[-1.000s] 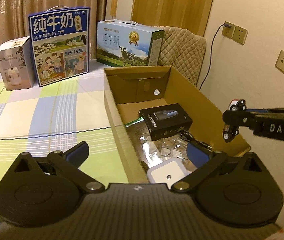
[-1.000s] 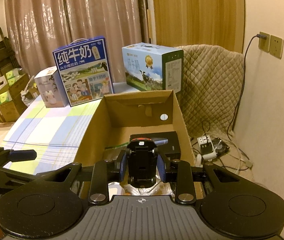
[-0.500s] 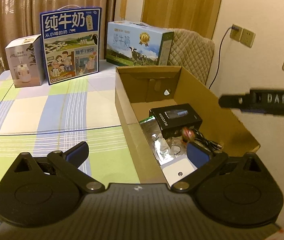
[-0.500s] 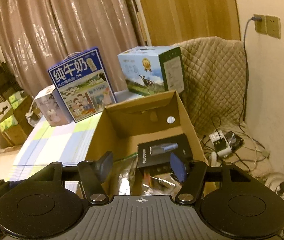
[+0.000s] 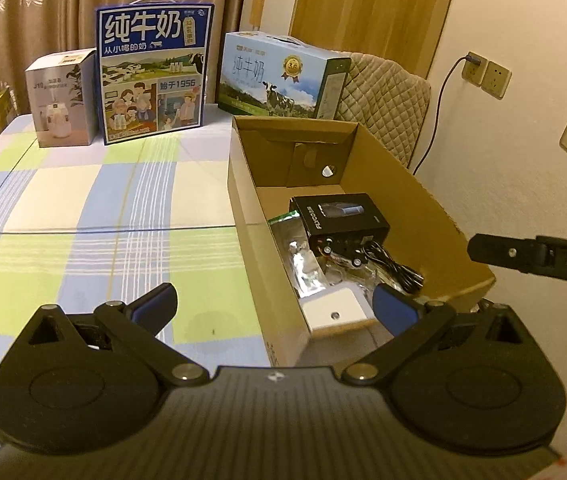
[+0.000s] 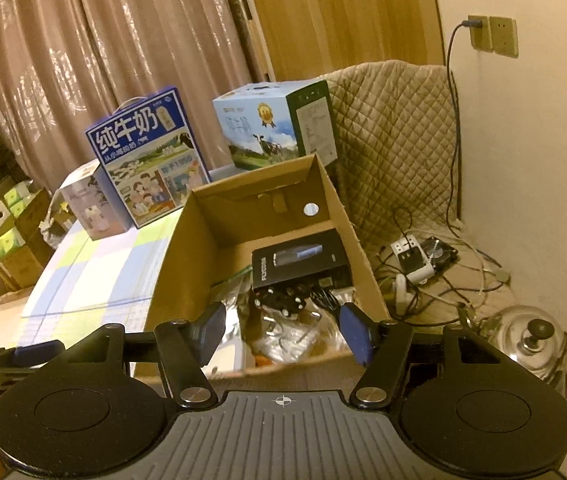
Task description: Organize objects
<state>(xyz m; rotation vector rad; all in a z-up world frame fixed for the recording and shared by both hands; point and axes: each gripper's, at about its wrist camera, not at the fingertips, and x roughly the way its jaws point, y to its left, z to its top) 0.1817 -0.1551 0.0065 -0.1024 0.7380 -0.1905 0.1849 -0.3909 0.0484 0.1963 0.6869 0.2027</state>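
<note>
my right gripper (image 6: 283, 334) is spread wide and empty above the cardboard box (image 6: 171, 256) on the tabletop (image 5: 83, 208). the toy car (image 6: 281, 298) lies inside, against the black box (image 6: 299, 260). my left gripper (image 5: 275, 306) gapes wide too, holding nothing.

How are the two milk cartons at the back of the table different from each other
The dark blue milk carton stands tall and upright, while the light blue milk carton lies low and long. The dark blue one shows big white characters above a cartoon family; the light blue one shows cows in a pasture and a gold medal. The dark blue one stands beside a small white box; the light blue one sits behind the cardboard box. Both have carry handles.
</note>
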